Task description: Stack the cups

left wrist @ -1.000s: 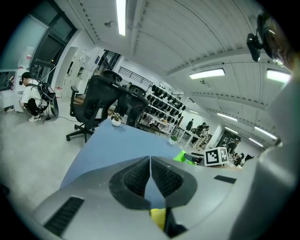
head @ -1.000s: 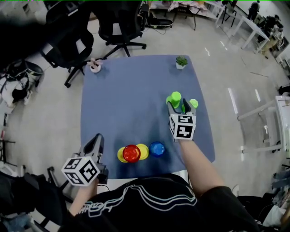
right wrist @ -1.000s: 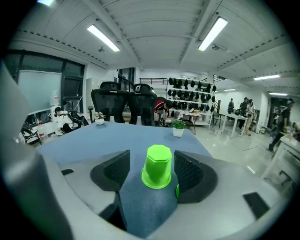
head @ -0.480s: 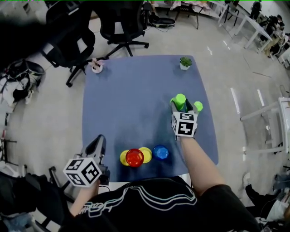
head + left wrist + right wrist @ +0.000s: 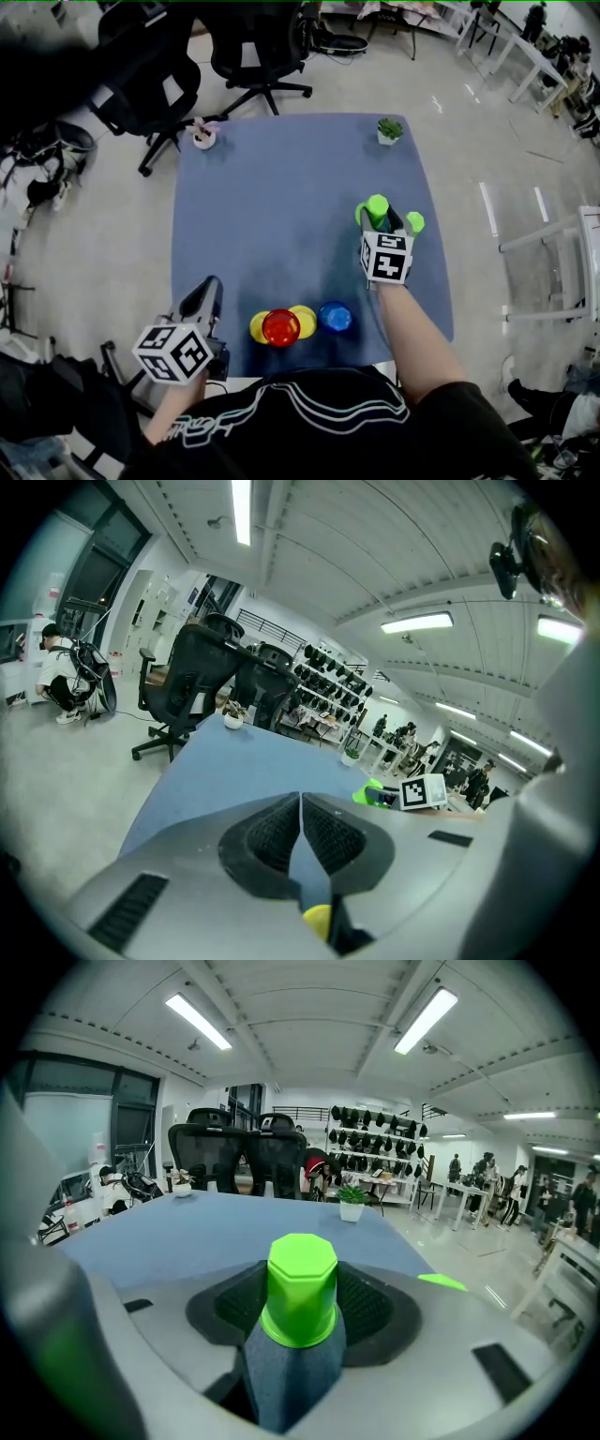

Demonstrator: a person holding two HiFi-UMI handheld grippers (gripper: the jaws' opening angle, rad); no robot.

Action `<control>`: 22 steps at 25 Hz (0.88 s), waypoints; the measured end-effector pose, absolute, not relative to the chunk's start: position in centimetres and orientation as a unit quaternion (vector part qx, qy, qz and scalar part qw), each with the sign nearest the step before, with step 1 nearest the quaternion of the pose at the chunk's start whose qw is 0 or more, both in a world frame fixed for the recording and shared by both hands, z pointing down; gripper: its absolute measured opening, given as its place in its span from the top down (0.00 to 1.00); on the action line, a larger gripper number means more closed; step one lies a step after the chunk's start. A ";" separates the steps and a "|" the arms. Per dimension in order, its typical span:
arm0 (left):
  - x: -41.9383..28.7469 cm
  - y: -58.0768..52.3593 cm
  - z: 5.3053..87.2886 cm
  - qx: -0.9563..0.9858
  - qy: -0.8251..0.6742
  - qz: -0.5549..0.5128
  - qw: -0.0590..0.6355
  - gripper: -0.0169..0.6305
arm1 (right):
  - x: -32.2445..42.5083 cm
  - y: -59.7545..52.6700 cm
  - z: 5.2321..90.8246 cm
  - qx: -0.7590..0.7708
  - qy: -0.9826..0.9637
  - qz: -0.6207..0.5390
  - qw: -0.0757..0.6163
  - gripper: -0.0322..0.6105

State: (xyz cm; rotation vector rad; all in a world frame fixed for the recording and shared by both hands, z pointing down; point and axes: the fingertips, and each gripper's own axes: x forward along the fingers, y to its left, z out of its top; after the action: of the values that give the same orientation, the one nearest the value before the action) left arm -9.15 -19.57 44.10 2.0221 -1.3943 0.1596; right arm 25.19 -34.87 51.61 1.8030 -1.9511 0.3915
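Two grippers: I have both in the head view, one at each side of the blue table [image 5: 272,216].
Right gripper [image 5: 382,223]: it is out over the right half of the table, with its marker cube towards me.
Right jaws: they have just been closing, and from its own camera I see the pads against the flanks of an upturned green cup [image 5: 300,1288], so I read this as a grip on that cup.
Green cup: it stands mouth down on the cloth, its flat octagonal base upward, right of the table's middle.
Second green cup [image 5: 413,222]: just beside the right gripper, on its outer side, and apart from the one between the jaws.
Left gripper [image 5: 300,803]: it is at the near left corner of the table. The jaws meet at the tips and I see nothing between them.
Row by the near edge: a red cup [image 5: 280,327] sits in the middle, with a blue cup [image 5: 335,317] just to its right.
Yellow: it shows on both sides of the red cup, at [image 5: 260,326] and [image 5: 302,320]. I cannot tell whether that is one cup or two.
Far corners: a small green plant [image 5: 389,130] in a white pot on the right, a white pot [image 5: 202,137] on the left.
Beyond the table: black office chairs [image 5: 253,47] on the floor.
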 end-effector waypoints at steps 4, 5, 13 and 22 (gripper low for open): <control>-9.1 -19.6 43.9 0.774 -0.534 0.056 0.335 0.93 | 25.1 -34.8 51.2 0.653 -0.710 0.142 0.223 0.57; -9.0 -19.6 43.8 0.775 -0.533 0.056 0.335 0.93 | 25.2 -34.8 51.0 0.653 -0.710 0.143 0.221 0.57; -9.0 -18.9 43.5 0.779 -0.529 0.052 0.334 0.93 | 24.5 -33.3 48.3 0.646 -0.725 0.142 0.193 0.58; -9.0 -16.4 42.6 0.785 -0.524 0.045 0.327 0.93 | 22.6 -29.3 44.5 0.620 -0.756 0.118 0.175 0.58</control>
State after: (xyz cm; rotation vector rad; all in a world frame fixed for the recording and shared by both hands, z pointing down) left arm -8.98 -16.40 42.58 2.0566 -1.3713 0.1170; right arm 22.65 -29.28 44.49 1.7573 -2.1414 0.3333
